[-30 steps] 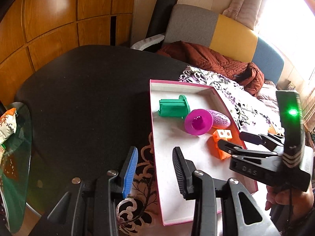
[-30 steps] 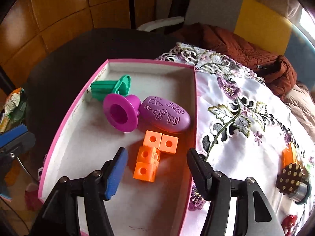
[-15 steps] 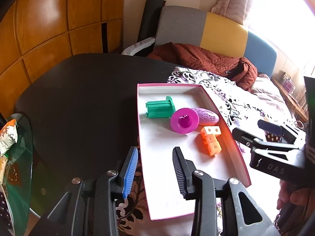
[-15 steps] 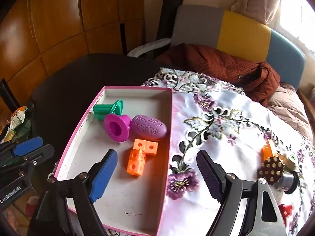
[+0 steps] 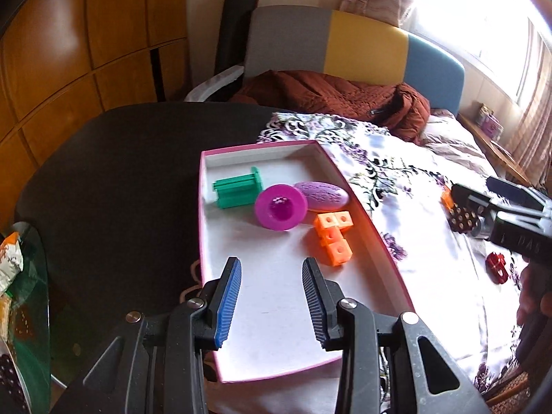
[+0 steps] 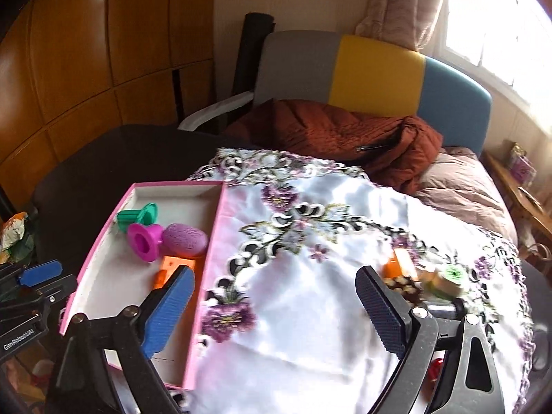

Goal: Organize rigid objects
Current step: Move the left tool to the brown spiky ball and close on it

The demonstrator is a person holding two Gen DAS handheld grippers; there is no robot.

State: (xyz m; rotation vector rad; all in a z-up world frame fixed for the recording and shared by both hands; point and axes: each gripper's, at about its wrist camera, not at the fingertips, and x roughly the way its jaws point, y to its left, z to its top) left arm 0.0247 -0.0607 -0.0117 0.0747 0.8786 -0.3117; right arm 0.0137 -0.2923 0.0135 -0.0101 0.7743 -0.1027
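A pink-rimmed tray (image 5: 203, 241) holds a green piece (image 5: 238, 191), a magenta cup (image 5: 281, 212), a purple oval (image 5: 322, 195) and orange linked cubes (image 5: 333, 238). My left gripper (image 5: 271, 276) hovers over the tray's near end, partly open, with nothing between its fingers. My right gripper (image 6: 276, 276) is above the floral cloth to the right of the tray (image 6: 214, 241). Its jaws are opening wide and hold nothing. Just beyond its right finger lie an orange piece (image 6: 396, 264), a studded brown piece (image 6: 403, 284) and a green-topped spool (image 6: 448, 277).
The white floral cloth (image 6: 310, 310) covers the right part of a black table (image 5: 120, 189). A red piece (image 5: 496, 267) lies on the cloth. A rust-brown quilt (image 6: 338, 138) sits on the sofa behind. A glass side table (image 5: 31, 310) with a snack packet stands at the left.
My right gripper has pulled up and to the right, away from the orange cubes in the tray, and its jaws have widened. My left gripper has shifted over the tray's near end.
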